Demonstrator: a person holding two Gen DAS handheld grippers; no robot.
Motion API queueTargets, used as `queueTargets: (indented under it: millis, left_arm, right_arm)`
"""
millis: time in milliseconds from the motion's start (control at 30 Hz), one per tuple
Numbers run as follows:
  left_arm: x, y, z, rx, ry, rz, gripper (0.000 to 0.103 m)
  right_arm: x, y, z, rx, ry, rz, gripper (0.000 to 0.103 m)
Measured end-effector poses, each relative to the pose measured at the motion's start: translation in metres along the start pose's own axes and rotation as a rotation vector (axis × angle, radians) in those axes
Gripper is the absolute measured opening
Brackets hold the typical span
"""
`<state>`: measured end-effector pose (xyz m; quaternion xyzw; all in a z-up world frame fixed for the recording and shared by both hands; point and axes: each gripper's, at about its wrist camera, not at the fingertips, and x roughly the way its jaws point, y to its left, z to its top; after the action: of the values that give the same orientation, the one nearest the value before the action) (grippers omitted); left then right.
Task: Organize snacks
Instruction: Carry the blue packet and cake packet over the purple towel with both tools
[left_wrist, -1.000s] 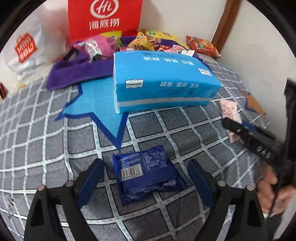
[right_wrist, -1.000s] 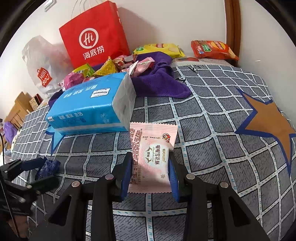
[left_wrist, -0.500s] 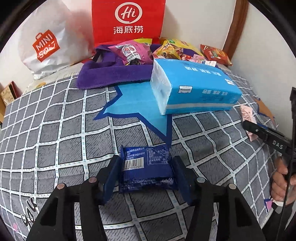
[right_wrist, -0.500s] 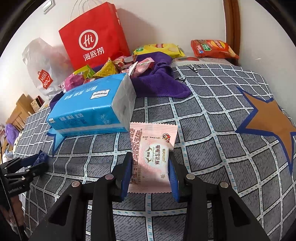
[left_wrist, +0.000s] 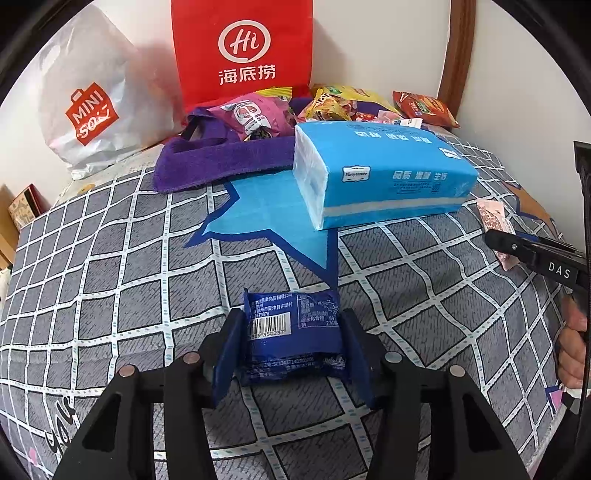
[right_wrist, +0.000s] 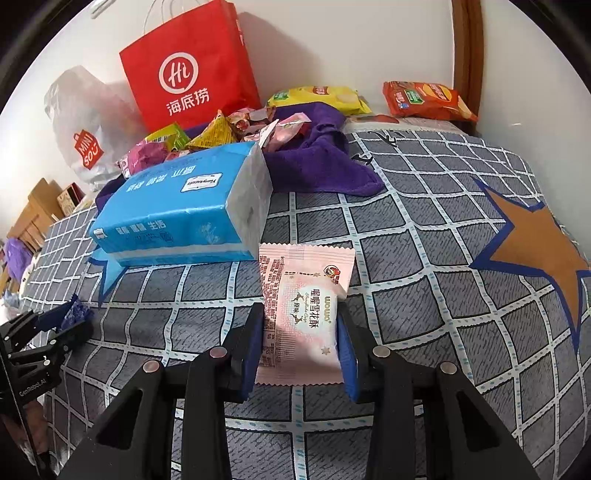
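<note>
Your left tongs (left_wrist: 291, 345) have just been closing and now pinch the blue snack packet (left_wrist: 293, 334) by its sides on the bed (left_wrist: 110, 280). Your right tongs (right_wrist: 301, 341) clamp the pink snack packet (right_wrist: 303, 310), printed "WOLONG". Both look light, soft and crinkly, likely slippery, so grip mid-body. Beyond the tongs lie a "Yunyouxin" tissue pack (left_wrist: 384, 173) and a red "Hi" bag (left_wrist: 243, 48).

A bed spread with a grey checked sheet (right_wrist: 424, 206) fills the room's middle, printed with a blue star (left_wrist: 266, 218) and an orange star (right_wrist: 532, 247). White walls (right_wrist: 351, 40) rise at twelve o'clock; a brown wooden post (right_wrist: 468, 55) stands at one o'clock. Cardboard boxes (right_wrist: 35, 210) sit at nine o'clock.
</note>
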<state>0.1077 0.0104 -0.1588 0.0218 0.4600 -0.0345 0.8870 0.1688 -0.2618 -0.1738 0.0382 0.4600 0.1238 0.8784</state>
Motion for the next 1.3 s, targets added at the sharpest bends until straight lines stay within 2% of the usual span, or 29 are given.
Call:
queueTargets:
  millis: [133, 233, 333, 500, 967, 1300]
  left_arm:
    - [-0.003, 0.002, -0.001, -0.013, 0.005, -0.016, 0.047]
    - [-0.008, 0.006, -0.001, -0.028, 0.017, -0.041, 0.046]
    - [-0.015, 0.009, 0.001, -0.045, 0.023, -0.074, 0.046]
    - [-0.032, 0.011, 0.012, -0.051, 0.025, -0.114, 0.046]
    - [-0.077, 0.022, 0.084, -0.062, -0.005, -0.248, 0.046]
    - [-0.087, 0.032, 0.139, -0.075, -0.065, -0.244, 0.046]
  right_arm:
    - [-0.003, -0.008, 0.0, 0.031, -0.005, 0.045, 0.036]
    - [-0.009, -0.01, -0.001, 0.046, -0.002, 0.025, 0.035]
    - [-0.02, -0.007, 0.001, 0.067, -0.004, 0.052, 0.035]
    - [-0.042, 0.019, 0.01, -0.002, -0.024, 0.046, 0.035]
    - [-0.084, 0.069, 0.077, -0.083, -0.124, 0.045, 0.035]
    - [-0.083, 0.083, 0.131, -0.069, -0.163, 0.058, 0.035]
